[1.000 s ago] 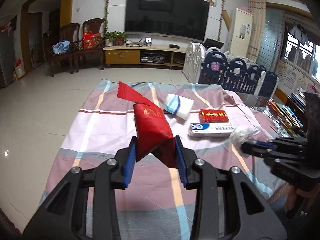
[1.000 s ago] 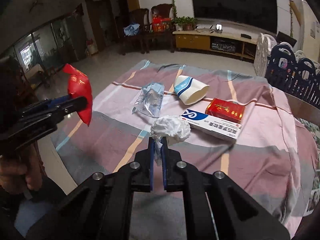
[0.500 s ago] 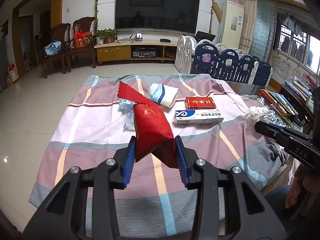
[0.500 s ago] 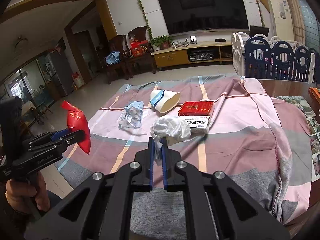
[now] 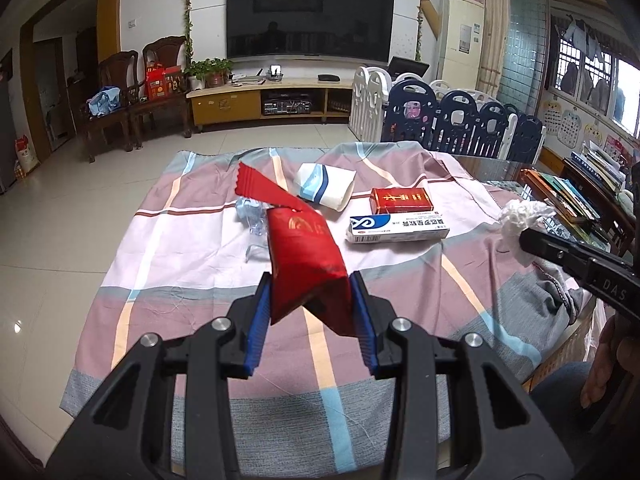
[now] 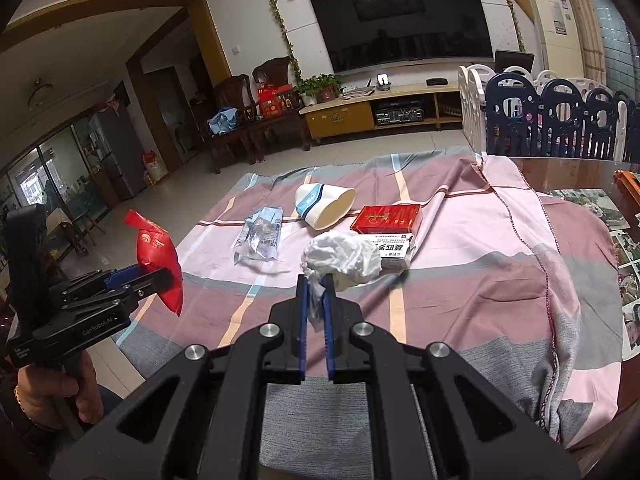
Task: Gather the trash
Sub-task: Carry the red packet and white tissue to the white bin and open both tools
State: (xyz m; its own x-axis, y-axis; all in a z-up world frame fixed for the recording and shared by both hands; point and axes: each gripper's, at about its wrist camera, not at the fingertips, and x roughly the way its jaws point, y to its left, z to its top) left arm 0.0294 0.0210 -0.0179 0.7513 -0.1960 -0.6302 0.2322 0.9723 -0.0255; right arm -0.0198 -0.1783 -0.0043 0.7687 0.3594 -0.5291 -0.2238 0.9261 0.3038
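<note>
Your left hand-held gripper [image 5: 310,300] clamps the red packet [image 5: 306,264]; only your right view shows the right hand-held gripper [image 6: 314,300] pinching the tissue wad [image 6: 340,258] above the desk [image 6: 460,280].

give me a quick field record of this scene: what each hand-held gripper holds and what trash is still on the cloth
left hand-held gripper: shut on red snack bag
right hand-held gripper: shut on crumpled tissue
still on cloth: paper cup on its side, red box, white-blue box, clear plastic wrapper
bin: none in view
</note>
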